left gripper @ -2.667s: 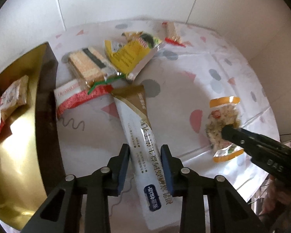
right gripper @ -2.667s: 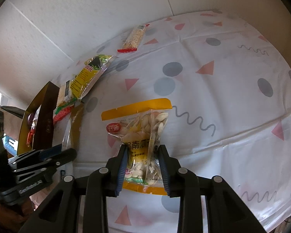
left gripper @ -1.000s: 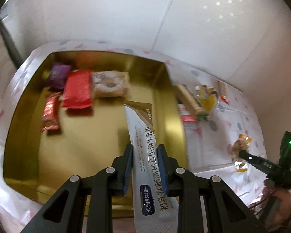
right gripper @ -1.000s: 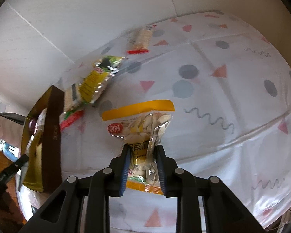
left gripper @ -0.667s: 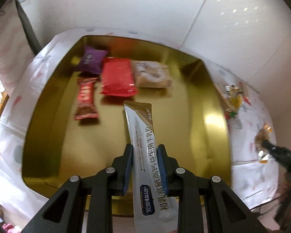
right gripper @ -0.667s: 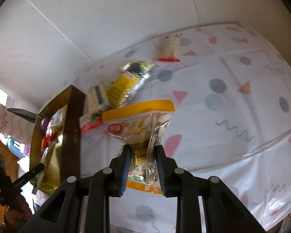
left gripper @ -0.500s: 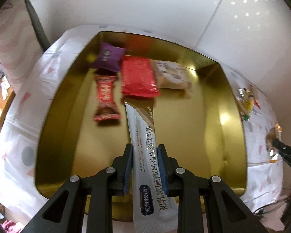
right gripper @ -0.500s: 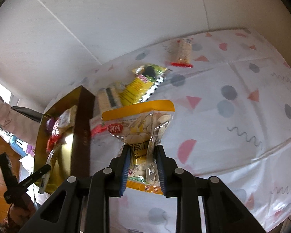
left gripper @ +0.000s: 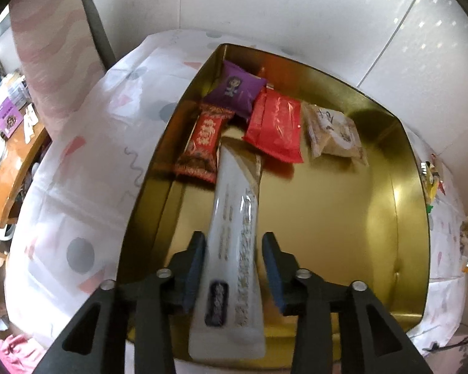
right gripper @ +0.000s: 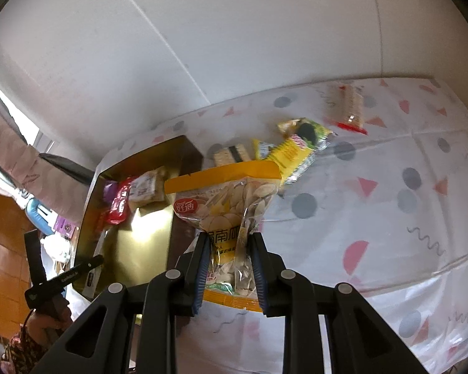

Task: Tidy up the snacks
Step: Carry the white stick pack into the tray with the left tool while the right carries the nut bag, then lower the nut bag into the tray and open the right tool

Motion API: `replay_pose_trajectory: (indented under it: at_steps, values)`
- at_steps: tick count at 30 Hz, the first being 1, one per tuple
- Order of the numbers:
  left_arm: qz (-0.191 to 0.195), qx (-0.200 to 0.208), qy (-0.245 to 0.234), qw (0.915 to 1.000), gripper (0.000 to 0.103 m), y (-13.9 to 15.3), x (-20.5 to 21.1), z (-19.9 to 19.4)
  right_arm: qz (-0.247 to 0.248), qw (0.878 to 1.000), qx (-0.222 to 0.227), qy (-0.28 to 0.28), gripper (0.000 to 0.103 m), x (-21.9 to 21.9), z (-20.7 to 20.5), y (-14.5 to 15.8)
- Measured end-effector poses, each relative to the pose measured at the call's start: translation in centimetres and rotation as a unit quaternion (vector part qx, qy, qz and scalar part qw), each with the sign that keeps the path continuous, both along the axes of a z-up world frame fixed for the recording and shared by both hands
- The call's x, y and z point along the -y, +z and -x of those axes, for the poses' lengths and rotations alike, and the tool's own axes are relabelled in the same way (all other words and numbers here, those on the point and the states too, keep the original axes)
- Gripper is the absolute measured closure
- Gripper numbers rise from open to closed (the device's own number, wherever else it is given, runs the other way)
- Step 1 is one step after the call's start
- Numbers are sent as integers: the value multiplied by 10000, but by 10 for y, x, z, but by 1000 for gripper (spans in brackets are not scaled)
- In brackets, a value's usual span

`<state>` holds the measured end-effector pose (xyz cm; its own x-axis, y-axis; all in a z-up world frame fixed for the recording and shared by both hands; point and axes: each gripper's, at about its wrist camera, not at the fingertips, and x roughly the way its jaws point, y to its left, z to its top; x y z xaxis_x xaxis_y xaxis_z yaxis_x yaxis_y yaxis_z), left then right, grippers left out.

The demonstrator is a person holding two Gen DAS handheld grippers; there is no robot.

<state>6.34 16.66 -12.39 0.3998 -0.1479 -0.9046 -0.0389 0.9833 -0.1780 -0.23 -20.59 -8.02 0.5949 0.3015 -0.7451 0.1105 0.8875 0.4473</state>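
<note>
Here our left gripper (left gripper: 234,261) is opening around the long white-and-gold stick sachet (left gripper: 234,249), whose near end overhangs the near wall of the shiny gold rectangular tin (left gripper: 415,205), so we risk it tipping out onto the cloth. Beside that tin, our right gripper (right gripper: 229,268) stays clenched on the yellow-topped clear bag of seeds (right gripper: 227,205); swinging over the wall too low could snag it.

L wrist cam steep over gold tray (left gripper: 411,218); R cam oblique, tray (right gripper: 87,218) shared.
</note>
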Motion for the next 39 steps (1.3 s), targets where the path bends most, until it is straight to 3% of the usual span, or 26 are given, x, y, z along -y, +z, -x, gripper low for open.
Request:
replay_pose_trajectory:
  at_steps: [6,11,13,18,24,39]
  values:
    - [-430,109,-249,9987,69,-3,10,9,57,9996,-14,272,77,-20,-10,2]
    - [-755,95,-170,9970,69,-13,9,4,188,9980,23,598,77,-43,-24,7]
    - [-652,79,-134,9977,68,-10,10,5,295,9967,52,748,77,-55,-32,9]
    - [-380,267,33,9989,37,7,12,14,469,9932,90,1059,77,-79,-49,12]
    - [-215,427,78,9988,26,25,15,29,663,9889,40,1330,77,-103,-66,9]
    - [-110,604,-16,9981,24,37,18,41,1216,9822,-206,1418,77,-125,-110,-6]
